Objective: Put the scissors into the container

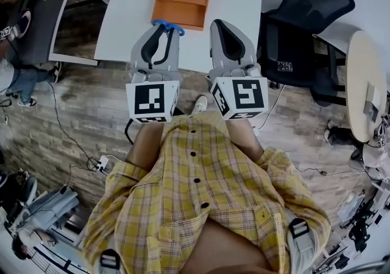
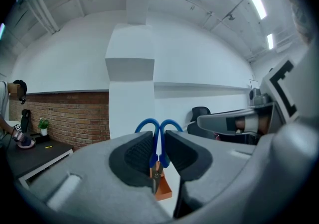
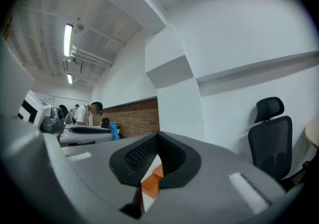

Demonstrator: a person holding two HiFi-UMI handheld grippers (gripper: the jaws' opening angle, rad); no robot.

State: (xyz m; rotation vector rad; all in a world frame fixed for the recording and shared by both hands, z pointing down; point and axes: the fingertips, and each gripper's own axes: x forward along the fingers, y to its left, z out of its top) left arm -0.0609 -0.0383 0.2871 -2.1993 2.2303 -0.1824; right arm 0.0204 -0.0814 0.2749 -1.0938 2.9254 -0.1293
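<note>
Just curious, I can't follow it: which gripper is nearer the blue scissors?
Left. The left gripper is shut on the scissors; the right gripper sits beside them, jaws together and empty.

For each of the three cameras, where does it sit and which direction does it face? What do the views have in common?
Head view: on the person's head, facing steeply down at the white table, orange container, left gripper, right gripper and the person's yellow shirt.
Left gripper view: rides that gripper, facing along its jaws, shut on the blue scissors; right gripper at right.
Right gripper view: rides that gripper, jaws together with nothing between; black chair beyond.
Shared: all three show the orange container.
</note>
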